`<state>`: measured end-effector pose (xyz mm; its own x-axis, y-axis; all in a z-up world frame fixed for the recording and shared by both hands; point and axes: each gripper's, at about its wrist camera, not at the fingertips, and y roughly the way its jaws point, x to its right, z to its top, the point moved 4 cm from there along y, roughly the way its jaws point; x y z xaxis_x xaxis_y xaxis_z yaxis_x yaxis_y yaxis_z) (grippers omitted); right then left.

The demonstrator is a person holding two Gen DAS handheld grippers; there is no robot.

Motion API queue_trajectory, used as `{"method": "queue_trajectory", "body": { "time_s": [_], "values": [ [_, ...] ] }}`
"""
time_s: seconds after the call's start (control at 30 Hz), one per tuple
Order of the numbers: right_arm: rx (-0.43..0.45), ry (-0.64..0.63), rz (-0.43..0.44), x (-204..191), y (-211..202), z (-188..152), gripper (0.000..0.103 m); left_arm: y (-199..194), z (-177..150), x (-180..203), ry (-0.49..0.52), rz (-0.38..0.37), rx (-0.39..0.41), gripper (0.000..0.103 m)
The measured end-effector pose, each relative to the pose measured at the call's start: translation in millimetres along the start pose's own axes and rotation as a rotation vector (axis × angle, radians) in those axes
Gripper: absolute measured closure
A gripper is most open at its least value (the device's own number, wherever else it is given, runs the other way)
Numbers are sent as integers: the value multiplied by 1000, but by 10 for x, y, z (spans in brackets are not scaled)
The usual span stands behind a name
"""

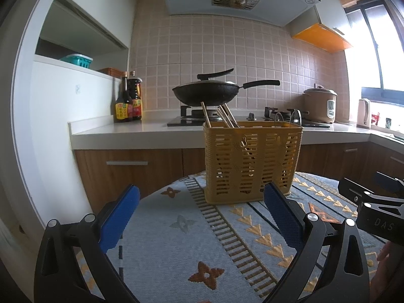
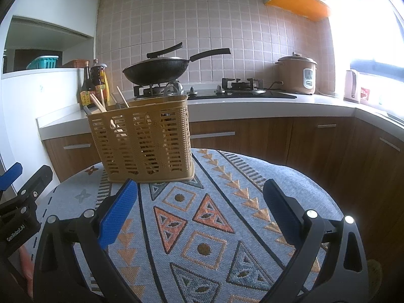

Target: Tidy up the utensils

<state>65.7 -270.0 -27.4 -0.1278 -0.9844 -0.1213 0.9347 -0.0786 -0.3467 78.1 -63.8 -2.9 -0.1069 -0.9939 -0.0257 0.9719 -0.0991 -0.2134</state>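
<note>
A tan slotted utensil basket (image 1: 252, 162) (image 2: 146, 139) stands upright at the far edge of a round table with a patterned cloth (image 1: 176, 240) (image 2: 214, 227). Wooden chopsticks (image 1: 222, 116) (image 2: 101, 103) lean out of its left compartment, and a clear spoon-like utensil (image 1: 295, 117) (image 2: 174, 88) rises from its right end. My left gripper (image 1: 202, 194) is open and holds nothing, a short way in front of the basket. My right gripper (image 2: 200, 189) is open too, with its left pad close to the basket's base. Each gripper shows at the edge of the other's view.
Behind the table runs a white kitchen counter (image 1: 126, 131) with a gas hob, a black wok (image 1: 207, 93) (image 2: 156, 70), sauce bottles (image 1: 128, 101) (image 2: 93, 83), a rice cooker (image 1: 320, 104) (image 2: 298, 75) and a kettle (image 1: 363, 113). Wooden cabinet doors stand below it.
</note>
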Motion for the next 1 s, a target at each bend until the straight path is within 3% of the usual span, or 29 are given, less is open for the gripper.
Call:
{"method": "queue_trajectory", "body": {
  "time_s": [1.0],
  "values": [
    [-1, -8, -3, -27, -5, -11, 8, 14, -5, 0, -2, -3, -6, 8]
  ]
}}
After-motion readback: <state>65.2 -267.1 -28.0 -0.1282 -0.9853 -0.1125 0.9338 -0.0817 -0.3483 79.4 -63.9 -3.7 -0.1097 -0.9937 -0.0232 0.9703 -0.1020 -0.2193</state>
